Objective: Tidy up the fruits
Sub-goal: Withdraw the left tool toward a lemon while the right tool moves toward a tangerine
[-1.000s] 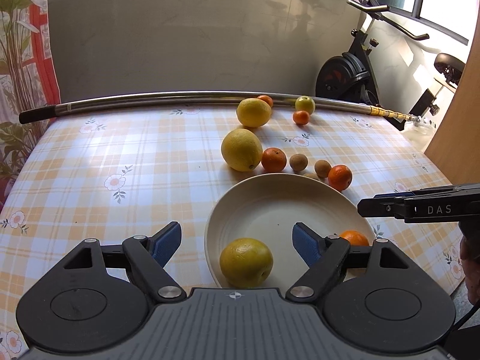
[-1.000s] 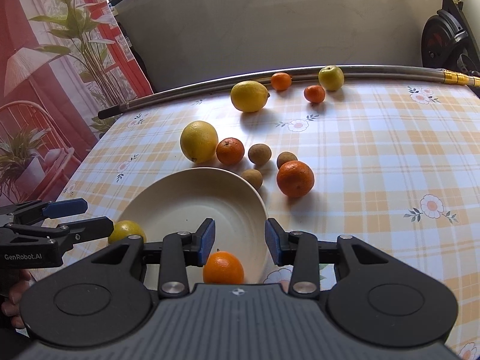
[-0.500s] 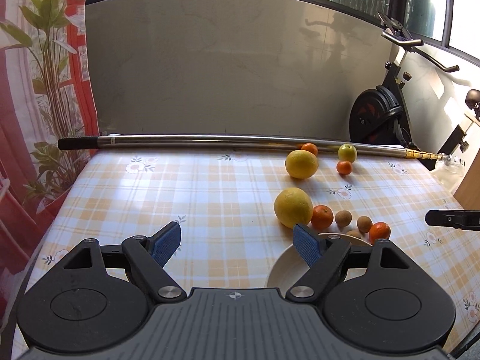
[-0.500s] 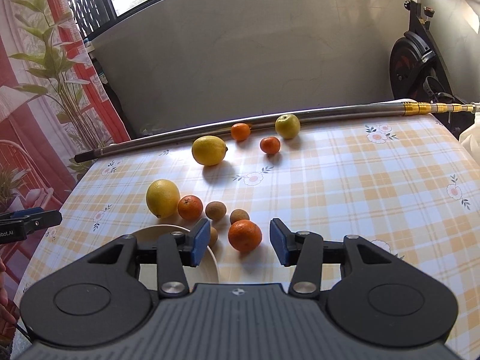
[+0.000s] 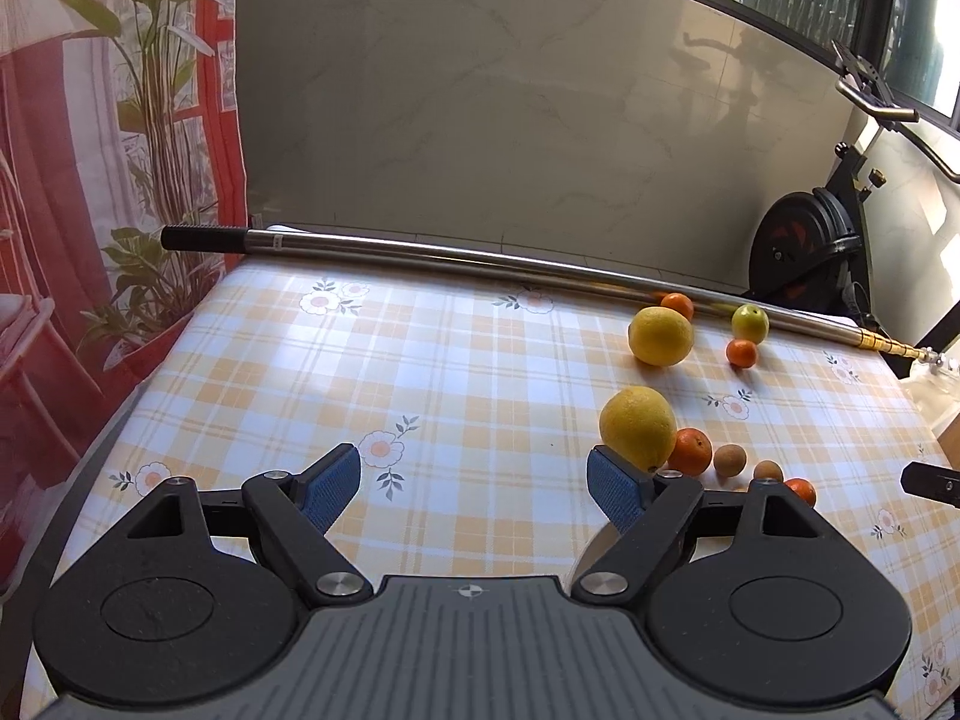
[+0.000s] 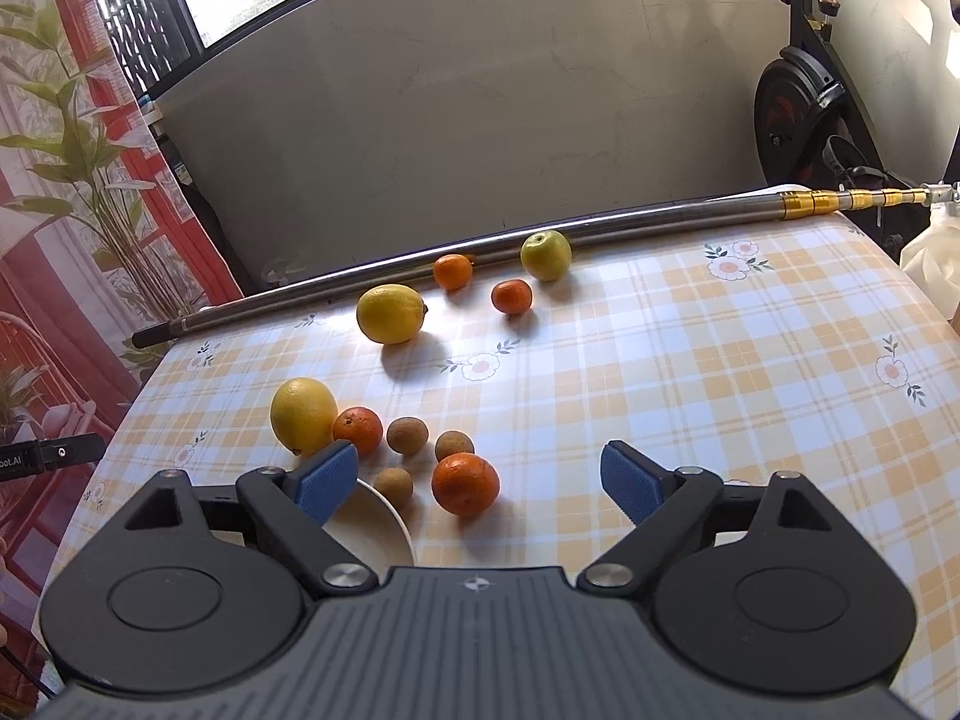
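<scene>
Two grippers are held above the checked surface, each with its blue pads spread wide and nothing between them; the left gripper is seen over bare cloth, while the right gripper is seen over the near cluster of fruit. A large orange lies between the right gripper's pads in that view, with three small brown fruits just behind it; a smaller orange is set against a big yellow citrus. Only the rim of the cream plate is shown, beside the left pad of the right gripper. Farther back a lemon, two small oranges and a green apple are placed near a metal pole lying along the far edge; an exercise bike is seen beyond.
</scene>
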Action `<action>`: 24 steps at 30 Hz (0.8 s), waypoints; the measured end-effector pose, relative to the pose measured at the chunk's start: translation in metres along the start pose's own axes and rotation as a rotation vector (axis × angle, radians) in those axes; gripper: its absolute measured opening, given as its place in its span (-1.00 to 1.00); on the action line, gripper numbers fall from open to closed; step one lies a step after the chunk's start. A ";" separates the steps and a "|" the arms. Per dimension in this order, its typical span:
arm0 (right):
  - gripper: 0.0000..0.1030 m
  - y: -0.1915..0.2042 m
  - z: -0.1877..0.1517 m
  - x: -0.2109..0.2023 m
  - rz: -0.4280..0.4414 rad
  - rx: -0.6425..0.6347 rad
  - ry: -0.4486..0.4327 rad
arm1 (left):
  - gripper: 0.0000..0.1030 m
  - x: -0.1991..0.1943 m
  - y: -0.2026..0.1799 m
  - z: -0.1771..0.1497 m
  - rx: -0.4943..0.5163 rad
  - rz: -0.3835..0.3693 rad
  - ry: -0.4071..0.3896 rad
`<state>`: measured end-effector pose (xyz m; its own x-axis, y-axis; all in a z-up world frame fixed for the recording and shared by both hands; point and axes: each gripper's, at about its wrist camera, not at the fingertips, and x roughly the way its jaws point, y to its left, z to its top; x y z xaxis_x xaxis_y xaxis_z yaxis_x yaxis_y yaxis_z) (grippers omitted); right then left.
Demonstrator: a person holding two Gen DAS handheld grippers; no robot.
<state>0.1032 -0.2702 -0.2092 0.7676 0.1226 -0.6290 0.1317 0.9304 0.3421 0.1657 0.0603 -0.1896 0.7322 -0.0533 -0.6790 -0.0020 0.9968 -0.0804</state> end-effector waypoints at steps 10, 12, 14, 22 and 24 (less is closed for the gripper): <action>0.82 -0.009 0.002 0.003 -0.059 0.078 0.013 | 0.69 -0.003 -0.001 0.004 -0.001 0.033 -0.013; 0.87 -0.011 0.002 0.002 -0.039 0.081 0.008 | 0.69 -0.003 -0.002 0.005 0.014 0.030 -0.023; 0.94 -0.010 0.001 0.000 -0.021 0.075 -0.013 | 0.69 -0.003 -0.005 0.006 0.041 0.034 -0.032; 1.00 -0.001 0.002 -0.003 -0.044 0.005 -0.078 | 0.69 -0.003 -0.008 0.008 0.031 0.001 -0.071; 1.00 -0.002 0.002 -0.002 -0.039 0.005 -0.077 | 0.69 -0.004 -0.006 0.007 -0.004 -0.034 -0.094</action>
<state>0.1031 -0.2731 -0.2073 0.8079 0.0589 -0.5864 0.1659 0.9321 0.3221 0.1676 0.0550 -0.1811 0.7926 -0.0813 -0.6043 0.0215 0.9942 -0.1055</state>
